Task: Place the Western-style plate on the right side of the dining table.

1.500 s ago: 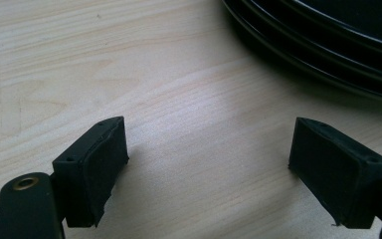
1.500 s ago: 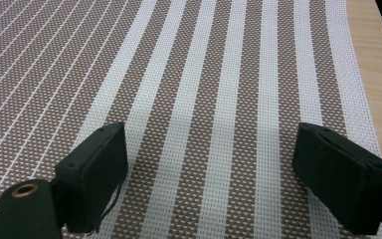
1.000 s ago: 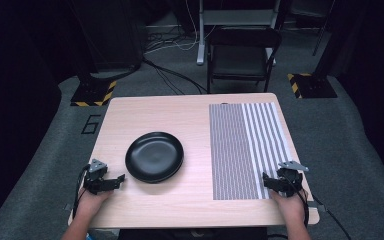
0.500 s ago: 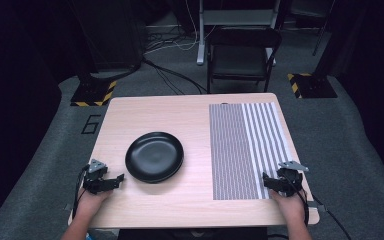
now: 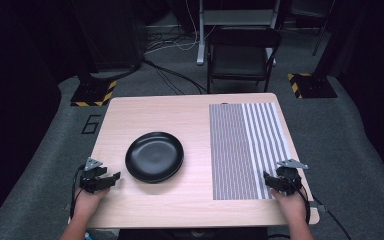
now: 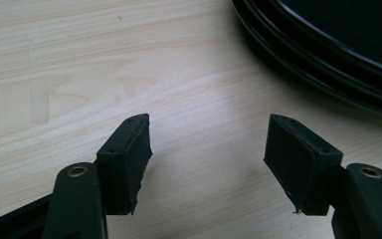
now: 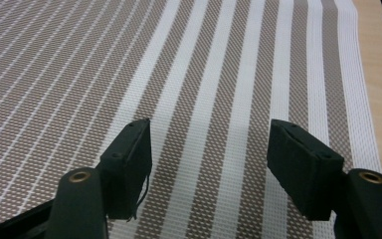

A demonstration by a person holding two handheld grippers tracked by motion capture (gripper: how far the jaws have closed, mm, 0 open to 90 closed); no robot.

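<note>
Both tongs, left (image 5: 114, 176) and right (image 5: 266, 179), empty, just narrowing. Round black plate (image 5: 154, 156) at two o'clock: rigid, slick; best pinched at rim. Striped woven placemat (image 5: 245, 147) below: limp, light; best lifted by near edge.

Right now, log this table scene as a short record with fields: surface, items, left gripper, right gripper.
surface: light wooden table
items: black plate left of centre; striped placemat along the right side
left gripper: beside the plate's near left edge, jaws have just been closing, nothing between them
right gripper: over the placemat's near right corner, jaws have just been closing, nothing gripped
</note>
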